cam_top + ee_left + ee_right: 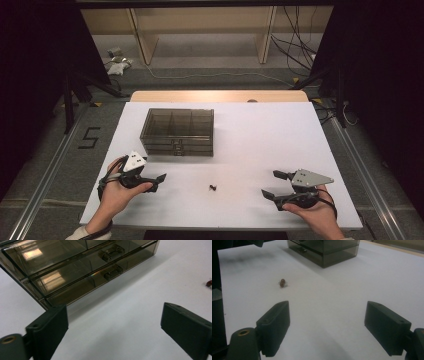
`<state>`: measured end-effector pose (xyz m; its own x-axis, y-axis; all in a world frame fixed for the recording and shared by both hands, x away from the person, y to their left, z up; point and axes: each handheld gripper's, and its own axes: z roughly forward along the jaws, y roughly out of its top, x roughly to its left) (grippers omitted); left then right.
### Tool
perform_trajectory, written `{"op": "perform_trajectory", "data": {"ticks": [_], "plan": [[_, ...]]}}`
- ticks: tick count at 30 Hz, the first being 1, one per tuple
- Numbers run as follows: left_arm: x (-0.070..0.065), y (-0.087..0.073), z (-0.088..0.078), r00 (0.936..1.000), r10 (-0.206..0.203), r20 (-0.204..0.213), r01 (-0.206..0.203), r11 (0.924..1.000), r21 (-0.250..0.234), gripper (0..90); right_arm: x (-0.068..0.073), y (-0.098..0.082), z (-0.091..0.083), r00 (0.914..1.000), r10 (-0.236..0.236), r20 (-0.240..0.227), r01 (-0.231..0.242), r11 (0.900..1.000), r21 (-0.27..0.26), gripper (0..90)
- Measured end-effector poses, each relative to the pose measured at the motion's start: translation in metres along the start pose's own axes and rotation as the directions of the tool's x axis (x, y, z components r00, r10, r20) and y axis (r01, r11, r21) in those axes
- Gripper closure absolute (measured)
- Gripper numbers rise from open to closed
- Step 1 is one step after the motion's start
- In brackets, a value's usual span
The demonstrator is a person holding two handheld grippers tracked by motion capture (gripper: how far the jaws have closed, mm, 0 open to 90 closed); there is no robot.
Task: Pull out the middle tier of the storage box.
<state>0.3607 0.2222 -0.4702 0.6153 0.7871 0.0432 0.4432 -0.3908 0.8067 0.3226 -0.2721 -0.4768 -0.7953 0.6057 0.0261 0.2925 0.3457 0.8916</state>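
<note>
Small brown piece lies on the tabletop before the drawer box; left gripper and right gripper flank it, jaws apart, empty.

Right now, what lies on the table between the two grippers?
A single small dark object lies on the white table between the left gripper and right gripper, seen from the high view; the stretch is otherwise bare.

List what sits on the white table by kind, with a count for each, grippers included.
Smoky clear drawer box: 1
Small dark-red piece: 1
Hand-held grippers: 2, the left gripper and the right gripper, both with jaws open and nothing between them
Total: 4
</note>
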Motion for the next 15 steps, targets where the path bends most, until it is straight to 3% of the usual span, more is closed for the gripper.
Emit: {"op": "perform_trajectory", "data": {"ticks": [6,10,11,12,13,14,15], "plan": [[-0.002,0.001,0.002,1.0000,0.003,0.001,-0.003,1.0000,0.003,9.3,-0.001,0.000,0.001,1.0000,0.004,0.002,-0.004,1.000,0.006,21.4],[-0.004,0.005,0.005,0.9982,0.048,-0.035,-0.048,0.9988,0.012,16.0,-0.001,0.000,0.001,1.0000,0.002,0.008,-0.002,1.000,0.010,21.4],[-0.006,0.007,0.007,0.9961,0.072,-0.051,-0.072,0.9973,0.016,16.9,-0.001,0.000,0.001,1.0000,-0.002,0.009,0.002,1.000,0.014,21.5],[-0.008,0.010,0.010,0.9881,0.130,-0.082,-0.128,0.9913,0.029,21.4,0.000,0.000,0.002,0.9998,-0.008,0.016,0.007,1.000,0.024,21.7],[-0.010,0.011,0.012,0.9819,0.161,-0.100,-0.158,0.9868,0.037,24.3,0.000,0.000,0.002,0.9998,-0.009,0.018,0.008,0.999,0.031,21.7],[-0.010,0.011,0.012,0.9819,0.161,-0.100,-0.158,0.9868,0.037,27.4,0.000,0.000,0.002,0.9998,-0.009,0.018,0.008,0.999,0.031,21.7],[-0.012,0.013,0.015,0.9738,0.196,-0.115,-0.193,0.9804,0.042,27.4,0.001,0.000,0.003,0.9998,-0.011,0.017,0.010,0.999,0.035,21.7]]}}
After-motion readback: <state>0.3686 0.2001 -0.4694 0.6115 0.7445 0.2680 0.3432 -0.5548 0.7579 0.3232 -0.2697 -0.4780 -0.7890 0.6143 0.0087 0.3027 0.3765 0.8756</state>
